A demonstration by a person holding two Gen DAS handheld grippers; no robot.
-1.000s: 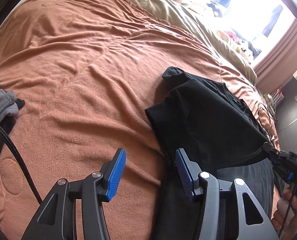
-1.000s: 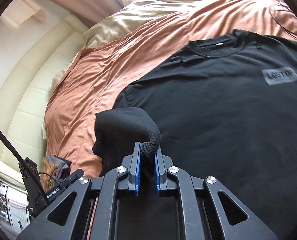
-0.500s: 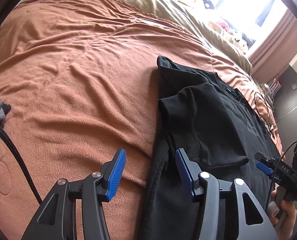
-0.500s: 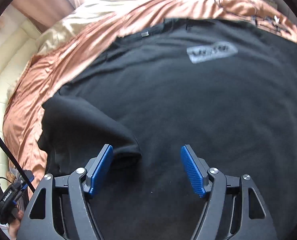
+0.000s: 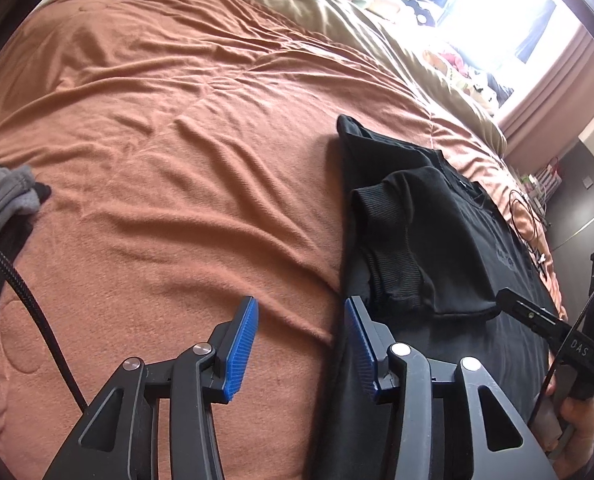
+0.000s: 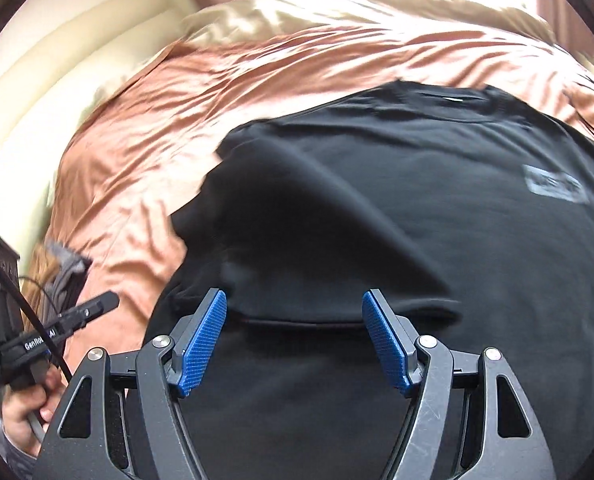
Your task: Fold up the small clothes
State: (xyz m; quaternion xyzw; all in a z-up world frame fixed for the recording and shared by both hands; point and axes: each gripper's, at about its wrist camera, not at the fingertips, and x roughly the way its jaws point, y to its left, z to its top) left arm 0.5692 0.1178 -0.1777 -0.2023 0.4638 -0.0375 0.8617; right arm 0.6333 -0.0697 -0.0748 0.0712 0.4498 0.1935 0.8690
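One black cotton T-shirt (image 6: 437, 208) lies flat on the bed's rust-orange blanket (image 5: 169, 152), its ribbed-cuff sleeve (image 5: 401, 248) folded inward over the chest. Left tool (image 5: 301, 348) spread, empty, straddling the shirt's edge. Right tool (image 6: 295, 344) spread, empty, above the shirt, just beside the sleeve's hem.

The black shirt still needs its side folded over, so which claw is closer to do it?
Probably the left claw: it is open, straddling the black shirt's edge beside the folded sleeve. The right claw, open too, hovers over the shirt's middle.
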